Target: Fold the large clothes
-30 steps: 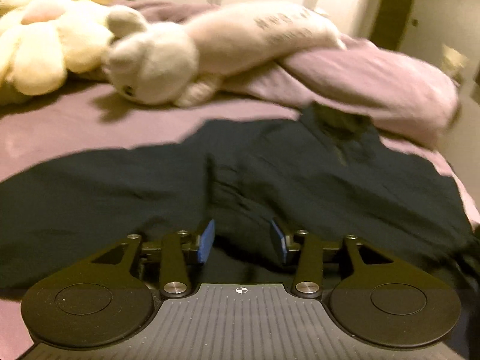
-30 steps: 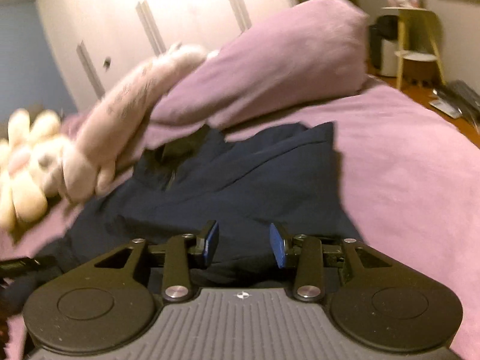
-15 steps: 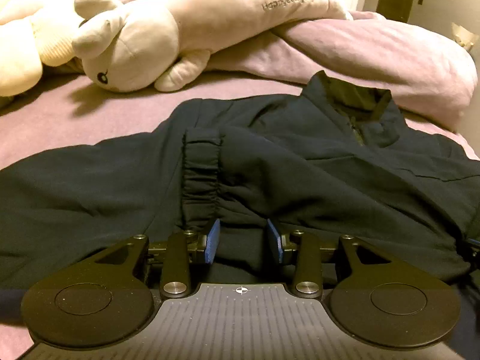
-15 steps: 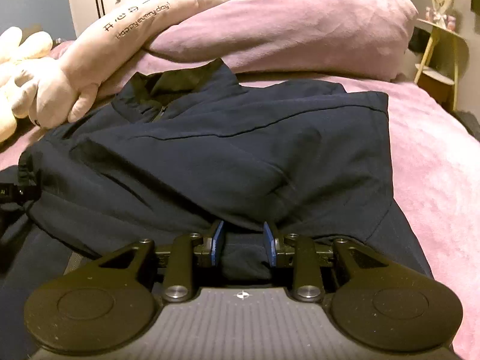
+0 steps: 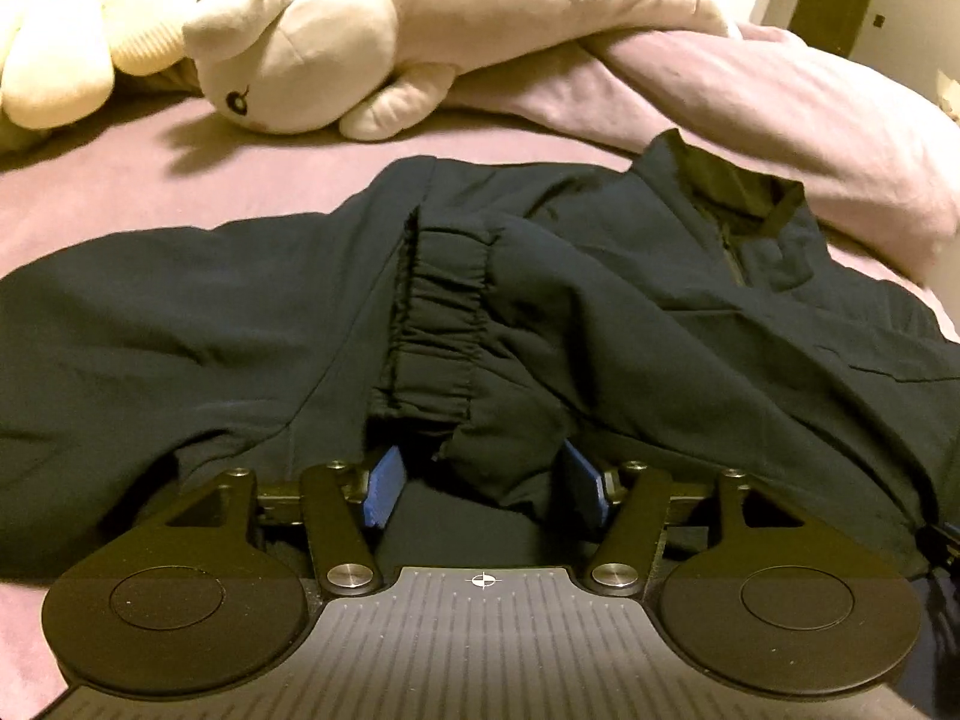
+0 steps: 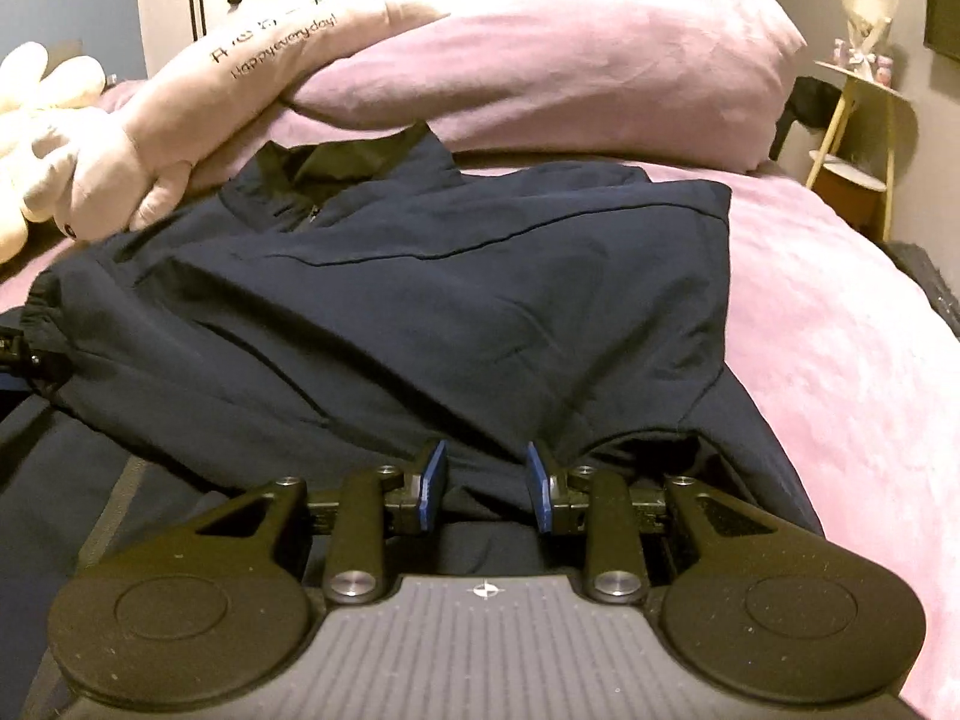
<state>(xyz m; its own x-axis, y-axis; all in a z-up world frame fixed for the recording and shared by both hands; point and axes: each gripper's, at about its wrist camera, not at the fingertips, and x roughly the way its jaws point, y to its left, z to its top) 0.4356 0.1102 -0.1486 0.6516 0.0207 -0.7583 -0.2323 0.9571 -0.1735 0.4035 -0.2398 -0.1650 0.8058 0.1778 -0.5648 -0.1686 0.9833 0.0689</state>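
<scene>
A dark navy jacket (image 5: 600, 312) lies spread on the pink bed, collar (image 5: 738, 192) at the far side. One sleeve is folded across its body, with the elastic cuff (image 5: 432, 324) pointing toward me. My left gripper (image 5: 483, 489) sits low at the jacket's near edge. Its jaws are opening, and a loose fold of fabric lies between the blue pads (image 5: 381, 489) without being pressed. In the right wrist view the jacket (image 6: 450, 300) shows its other half folded inward. My right gripper (image 6: 486, 489) is shut on a bunched fold at the near edge.
A long cream plush rabbit (image 5: 312, 48) and a yellow plush lie beyond the jacket at the left. A bunched pink duvet (image 6: 570, 60) rises behind the collar. Bare pink sheet (image 6: 840, 330) runs along the right. A small wooden side table (image 6: 858, 120) stands off the bed's right edge.
Both grippers came down and in toward the jacket's near edge. The left jaws first narrowed on the fabric and now stand wide apart. The right jaws narrowed onto their fold.
</scene>
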